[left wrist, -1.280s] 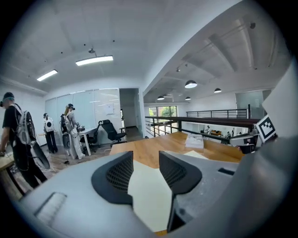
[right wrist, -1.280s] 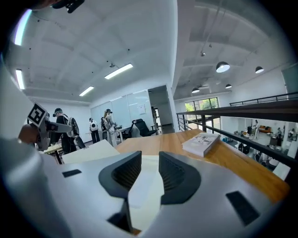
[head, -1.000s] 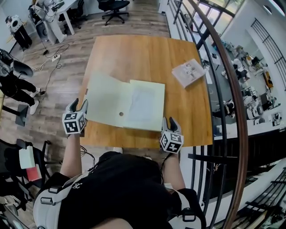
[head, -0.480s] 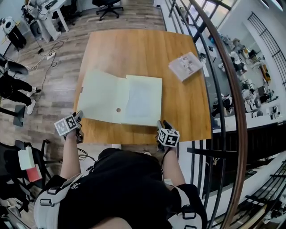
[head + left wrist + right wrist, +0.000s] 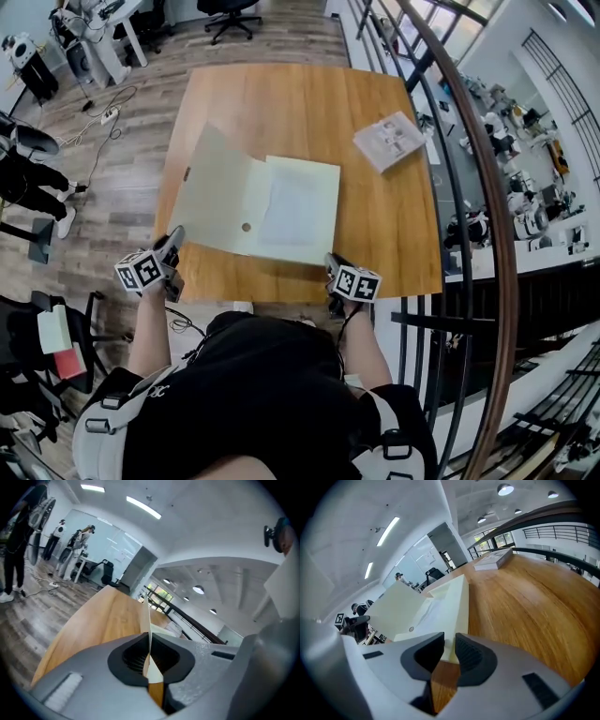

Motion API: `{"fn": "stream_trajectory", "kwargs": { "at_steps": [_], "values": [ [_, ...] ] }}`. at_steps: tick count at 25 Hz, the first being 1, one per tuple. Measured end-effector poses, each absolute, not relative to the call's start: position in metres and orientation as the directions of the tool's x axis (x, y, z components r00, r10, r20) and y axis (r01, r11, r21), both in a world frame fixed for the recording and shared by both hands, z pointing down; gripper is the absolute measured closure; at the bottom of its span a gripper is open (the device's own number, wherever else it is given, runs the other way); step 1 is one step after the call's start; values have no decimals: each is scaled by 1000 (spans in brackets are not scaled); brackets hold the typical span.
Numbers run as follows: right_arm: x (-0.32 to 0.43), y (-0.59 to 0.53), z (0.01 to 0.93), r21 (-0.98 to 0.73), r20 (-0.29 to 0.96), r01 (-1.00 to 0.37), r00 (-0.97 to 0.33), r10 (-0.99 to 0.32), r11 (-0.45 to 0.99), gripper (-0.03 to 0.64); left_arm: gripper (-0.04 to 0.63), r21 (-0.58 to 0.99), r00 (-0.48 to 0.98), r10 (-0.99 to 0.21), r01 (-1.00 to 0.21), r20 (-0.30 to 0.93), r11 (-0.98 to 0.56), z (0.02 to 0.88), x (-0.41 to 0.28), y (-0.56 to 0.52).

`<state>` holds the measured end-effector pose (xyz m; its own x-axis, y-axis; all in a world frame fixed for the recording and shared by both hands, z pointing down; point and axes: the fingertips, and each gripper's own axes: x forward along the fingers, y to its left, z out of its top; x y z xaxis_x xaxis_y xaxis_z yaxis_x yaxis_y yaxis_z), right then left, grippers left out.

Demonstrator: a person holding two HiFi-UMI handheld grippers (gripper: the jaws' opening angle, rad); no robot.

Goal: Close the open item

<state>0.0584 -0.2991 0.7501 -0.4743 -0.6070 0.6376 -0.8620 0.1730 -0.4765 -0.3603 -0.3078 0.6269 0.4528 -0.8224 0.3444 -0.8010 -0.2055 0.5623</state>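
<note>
Head view: a pale green paper folder [image 5: 291, 202] lies open on the wooden table [image 5: 281, 103], its left flap [image 5: 211, 183] raised.

Left gripper view: the left gripper [image 5: 149, 660] is clenched on that flap's edge.

Right gripper view: the right gripper [image 5: 449, 651] has just been closing. Its jaws stand slightly apart, with the folder's near corner in the gap.

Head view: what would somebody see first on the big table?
The big pale open folder in the middle of the wooden table. The left gripper pinches its near left corner, and that side tilts up. A small booklet lies alone near the far right edge.
</note>
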Motion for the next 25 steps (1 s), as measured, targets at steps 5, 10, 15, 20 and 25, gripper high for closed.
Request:
{"fn": "stream_trajectory", "kwargs": {
  "at_steps": [5, 10, 15, 20, 25],
  "values": [
    [57, -297, 752, -479, 633, -860, -478, -609, 178, 540, 588, 567, 620, -746, -715, 243, -409, 592, -295, -305],
    [43, -296, 753, -474, 621, -852, -502, -602, 221, 540, 580, 602, 742, -645, -602, 181, -524, 582, -235, -299],
    [27, -295, 752, -498, 608, -829, -544, -579, 256, 540, 569, 576, 814, -545, -548, 201, -606, 578, -183, -297],
    [10, -290, 752, -513, 602, -807, -581, -548, 293, 538, 561, 517, 843, -451, -537, 294, -666, 591, -139, -290],
    [-6, -282, 752, -605, 568, -752, -637, -522, 260, 538, 554, 483, 844, -365, -527, 393, -699, 614, -107, -281]
  ]
}}
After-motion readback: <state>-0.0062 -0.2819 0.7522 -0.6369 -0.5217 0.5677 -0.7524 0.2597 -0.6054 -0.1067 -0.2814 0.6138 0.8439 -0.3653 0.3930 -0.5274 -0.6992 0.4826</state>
